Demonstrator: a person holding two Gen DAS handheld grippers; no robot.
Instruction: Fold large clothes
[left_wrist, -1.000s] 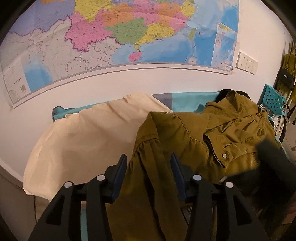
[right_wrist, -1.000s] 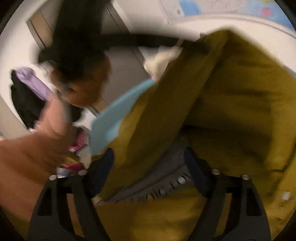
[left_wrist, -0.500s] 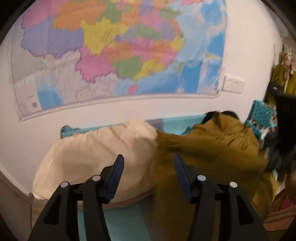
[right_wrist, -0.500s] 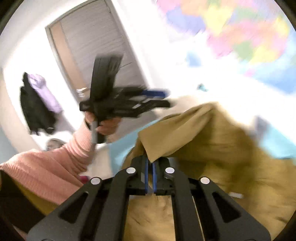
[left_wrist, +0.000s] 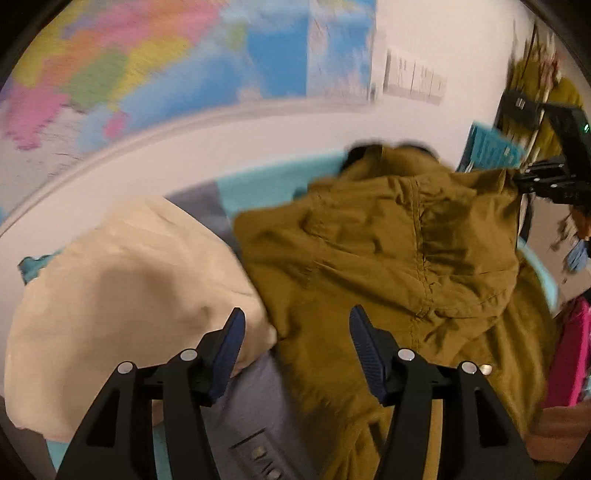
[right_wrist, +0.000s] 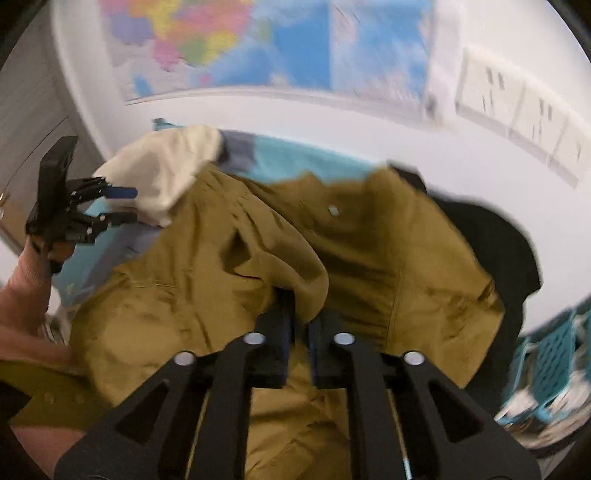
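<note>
My right gripper (right_wrist: 298, 325) pinches a fold of the olive jacket (left_wrist: 388, 258) heaped on the blue-covered bed (left_wrist: 258, 184), left gripper (left_wrist: 295, 343) spread and empty above it; one-point hold risks slipping or bunching.

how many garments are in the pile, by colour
olive-brown jacket: 1, pinched by the right gripper
cream garment: 1
black garment: 1
total: 3
</note>
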